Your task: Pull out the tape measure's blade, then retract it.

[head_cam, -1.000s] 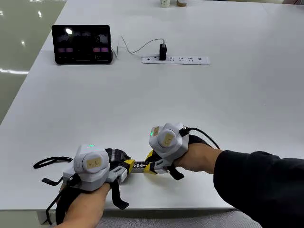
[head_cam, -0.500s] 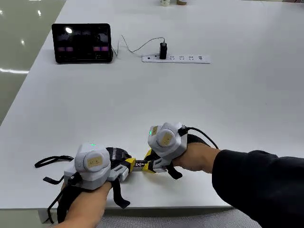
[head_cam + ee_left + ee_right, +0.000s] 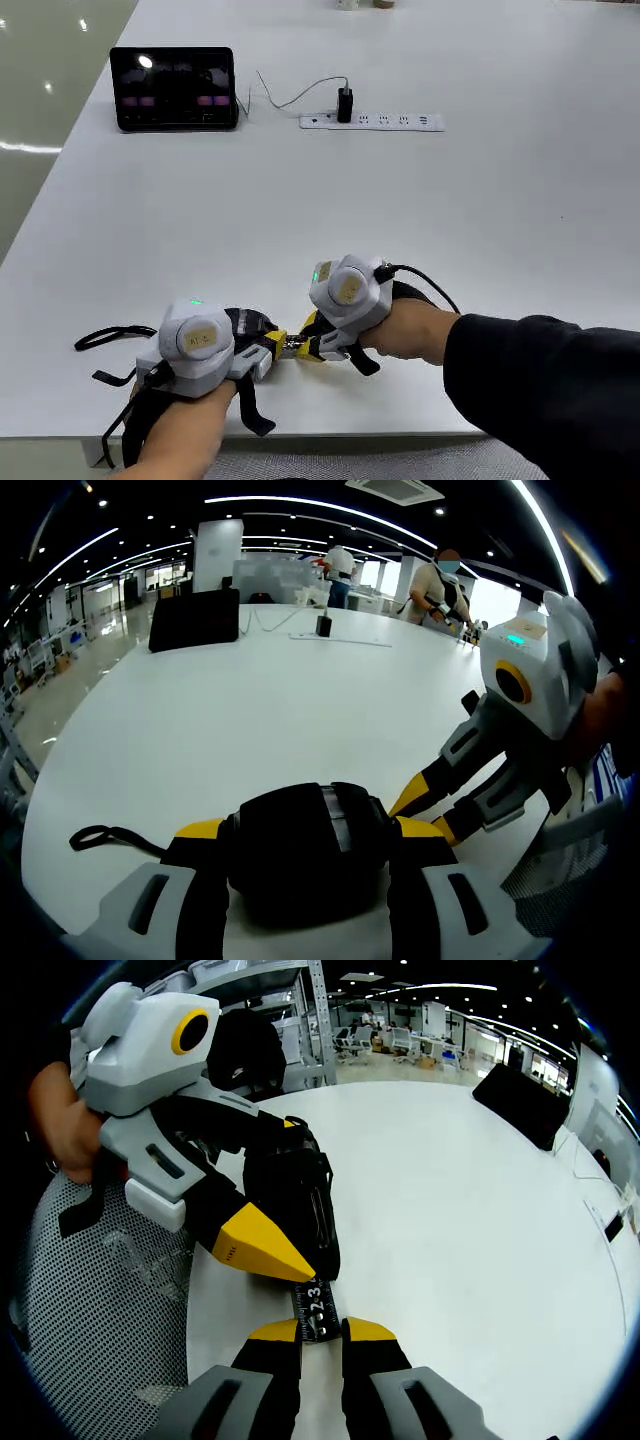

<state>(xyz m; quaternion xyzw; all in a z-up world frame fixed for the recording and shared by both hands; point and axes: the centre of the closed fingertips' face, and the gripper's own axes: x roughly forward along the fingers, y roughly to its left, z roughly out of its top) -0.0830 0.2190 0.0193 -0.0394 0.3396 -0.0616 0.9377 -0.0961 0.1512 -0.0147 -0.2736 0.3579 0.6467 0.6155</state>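
Tape measure (image 3: 310,855) — a black, rounded, matte case — sits near the front edge of the smooth white table (image 3: 480,200), on the left. It is clamped between the yellow-tipped jaws of the left gripper (image 3: 268,345), a blocky tool of grey and white plastic. A thin black strap loop (image 3: 105,338) lies flat on the tabletop to the left of the case. From the case's right side a short stretch of narrow, flat blade (image 3: 318,1310) with printed numerals runs out to the right gripper (image 3: 308,350). That gripper's jaws stand narrow, and their yellow tips pinch the blade's end. Far back on the table, from left to right, stand a glossy black rectangular tablet (image 3: 173,88) and a long white power strip (image 3: 371,122) with a black plug (image 3: 344,105) in it.

Compared with a second ago, the two grippers sit closer together and less blade shows between them.

Counted: one tape measure, two grippers, one strap loop, one tablet, one power strip — and one plug.
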